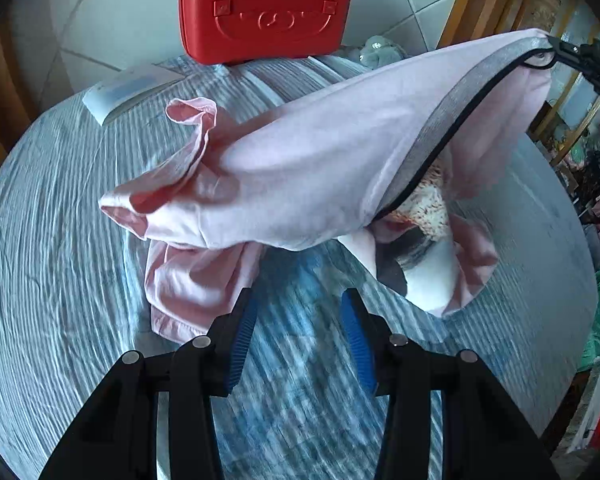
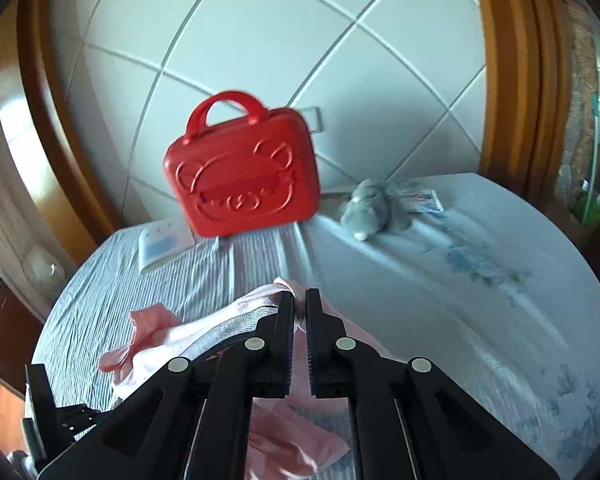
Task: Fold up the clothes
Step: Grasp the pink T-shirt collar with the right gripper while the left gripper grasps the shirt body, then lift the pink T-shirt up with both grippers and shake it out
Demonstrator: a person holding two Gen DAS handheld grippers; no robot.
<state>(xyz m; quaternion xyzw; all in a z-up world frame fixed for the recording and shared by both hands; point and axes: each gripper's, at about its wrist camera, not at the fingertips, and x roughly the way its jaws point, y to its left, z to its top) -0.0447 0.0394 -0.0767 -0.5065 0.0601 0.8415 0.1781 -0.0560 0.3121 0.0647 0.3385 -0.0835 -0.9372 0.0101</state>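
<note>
Right hand-held gripper (image 2: 300, 300): jaws together, clamped on the edge of the pink garment (image 1: 300, 184) at its grey elastic band (image 1: 452, 120). Cloth is pinched between the blue pads and pokes out above the fingertips. From the left wrist view the same gripper appears at upper right, holding the garment up by that corner so it hangs stretched in the air over the bed (image 1: 60, 240).

The garment's lower end trails down and its loose pink folds rest on the striped blue-grey bedsheet. A printed patch of the fabric shows inside the opening, detail too blurred to read.

Left hand-held gripper (image 1: 300, 320): jaws apart, nothing between the blue pads. It hovers over the sheet just below the hanging cloth, beside the crumpled lower part, not touching it as far as I can tell.

Other items on the bed: red carry case (image 2: 244, 172) with an embossed animal face, standing upright against the white padded headboard (image 2: 260, 40); a white booklet (image 2: 162, 248) lying flat beside it; a grey plush toy (image 2: 370, 208) farther right.
</note>
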